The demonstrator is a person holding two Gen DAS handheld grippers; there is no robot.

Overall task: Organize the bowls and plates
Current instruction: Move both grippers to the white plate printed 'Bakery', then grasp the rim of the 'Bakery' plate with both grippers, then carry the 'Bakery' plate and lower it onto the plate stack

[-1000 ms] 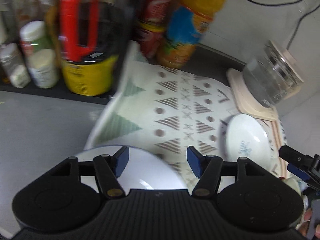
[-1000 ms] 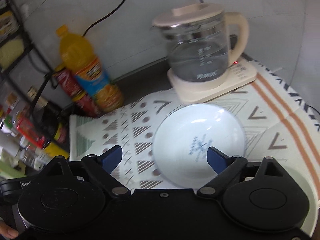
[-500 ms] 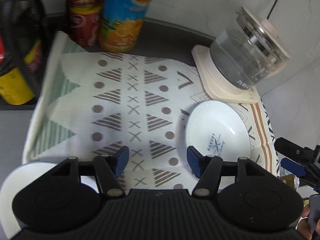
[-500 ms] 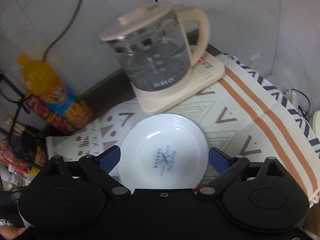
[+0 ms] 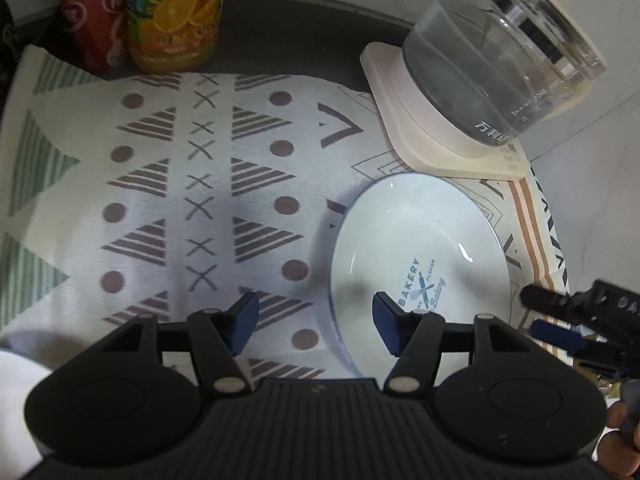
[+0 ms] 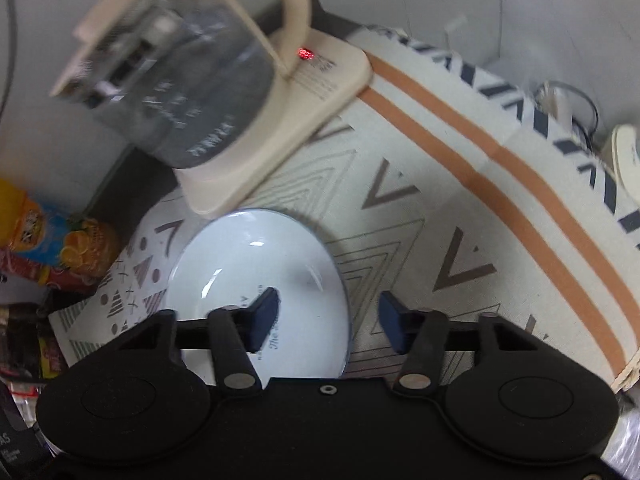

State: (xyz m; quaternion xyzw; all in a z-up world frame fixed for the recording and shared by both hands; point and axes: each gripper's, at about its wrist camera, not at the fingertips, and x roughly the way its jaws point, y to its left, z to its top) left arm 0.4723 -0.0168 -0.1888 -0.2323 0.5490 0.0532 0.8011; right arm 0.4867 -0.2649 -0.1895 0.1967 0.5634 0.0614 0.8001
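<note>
A white plate point(image 5: 420, 248) with a blue "BAKERY" print lies on a patterned cloth point(image 5: 192, 208), in front of the kettle. It also shows in the right wrist view point(image 6: 260, 276). My left gripper point(image 5: 316, 322) is open and empty, straddling the plate's left rim from above. My right gripper point(image 6: 326, 320) is open and empty, straddling the plate's right rim. The right gripper's fingers point(image 5: 556, 330) show at the right edge of the left wrist view. Another white dish point(image 5: 12, 404) shows at the lower left edge.
A glass kettle point(image 5: 500, 64) on a cream base point(image 5: 436, 136) stands behind the plate. An orange juice bottle point(image 5: 176, 16) and a red can point(image 5: 88, 20) stand at the back left. A cream striped cloth point(image 6: 500, 184) covers the right side.
The left gripper has moved right, from over the white dish at the left to the printed plate. The right gripper has shifted right and its jaws have narrowed from around the plate.
</note>
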